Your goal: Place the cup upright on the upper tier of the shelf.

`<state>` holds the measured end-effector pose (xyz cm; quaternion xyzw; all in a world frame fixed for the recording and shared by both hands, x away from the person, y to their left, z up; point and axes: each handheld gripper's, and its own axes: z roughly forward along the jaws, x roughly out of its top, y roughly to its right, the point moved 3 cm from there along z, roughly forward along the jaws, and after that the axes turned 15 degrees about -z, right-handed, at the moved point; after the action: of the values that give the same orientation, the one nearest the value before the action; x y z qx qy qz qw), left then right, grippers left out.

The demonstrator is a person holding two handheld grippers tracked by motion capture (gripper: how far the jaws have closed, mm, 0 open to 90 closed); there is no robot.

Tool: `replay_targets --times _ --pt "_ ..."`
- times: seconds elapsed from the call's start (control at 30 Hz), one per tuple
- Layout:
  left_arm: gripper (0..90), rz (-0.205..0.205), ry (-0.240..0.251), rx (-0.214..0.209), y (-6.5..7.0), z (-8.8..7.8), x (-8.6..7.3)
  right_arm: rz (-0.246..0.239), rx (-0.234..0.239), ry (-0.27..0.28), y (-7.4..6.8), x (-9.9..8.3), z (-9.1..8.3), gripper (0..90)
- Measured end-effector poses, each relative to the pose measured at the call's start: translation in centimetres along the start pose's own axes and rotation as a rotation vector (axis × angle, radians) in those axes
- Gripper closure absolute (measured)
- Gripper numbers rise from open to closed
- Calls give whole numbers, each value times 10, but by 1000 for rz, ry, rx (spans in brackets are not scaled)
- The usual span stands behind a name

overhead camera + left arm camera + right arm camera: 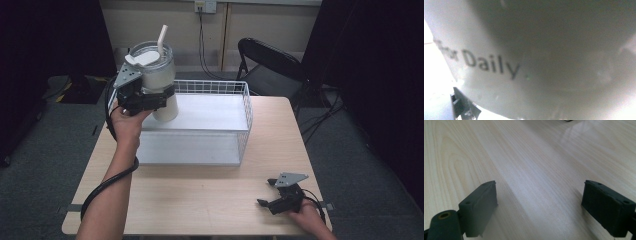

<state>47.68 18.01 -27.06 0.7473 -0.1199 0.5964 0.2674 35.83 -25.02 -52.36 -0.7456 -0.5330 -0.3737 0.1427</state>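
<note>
The left tool (150, 97) was clenched around the body of one white tumbler (159, 80), holding it upright, its long axis vertical, with lid and straw on top. The tumbler hung above the rear left corner of one white wire basket (243, 117) on the bench (200, 195); the basket floor lay straight below and slightly to the right of the tumbler. The right tool (266, 192) rested low on the bench, well apart, its jaws released with nothing between them. Up close, the tumbler's wall (549, 50) bore the printed word "Daily".
</note>
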Motion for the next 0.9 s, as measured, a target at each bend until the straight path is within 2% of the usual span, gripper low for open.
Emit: replay_targets --times 0.13,0.27,0.37,0.47,0.57,0.63,0.67,0.77,0.9 --pt "89 -4 2 5 0 0 0 0 0 0 0 0 0 123" --pt "89 9 3 -2 1 -1 -1 0 -1 0 0 0 0 122" --pt "88 -1 22 -4 0 -2 -2 0 0 0 0 0 0 123" --pt "88 13 13 -1 -1 -2 -2 0 0 0 0 0 0 123" --pt "88 -3 23 4 1 0 -2 0 0 0 0 0 0 123" --pt "89 6 21 5 0 0 -3 0 -1 0 0 0 0 123" --pt "89 -2 31 9 1 2 -3 0 -1 -1 0 0 0 123" --pt "89 6 22 14 1 2 -3 0 -1 0 0 0 0 122" --pt "85 -6 19 19 -1 4 -2 0 -1 0 0 0 0 123"
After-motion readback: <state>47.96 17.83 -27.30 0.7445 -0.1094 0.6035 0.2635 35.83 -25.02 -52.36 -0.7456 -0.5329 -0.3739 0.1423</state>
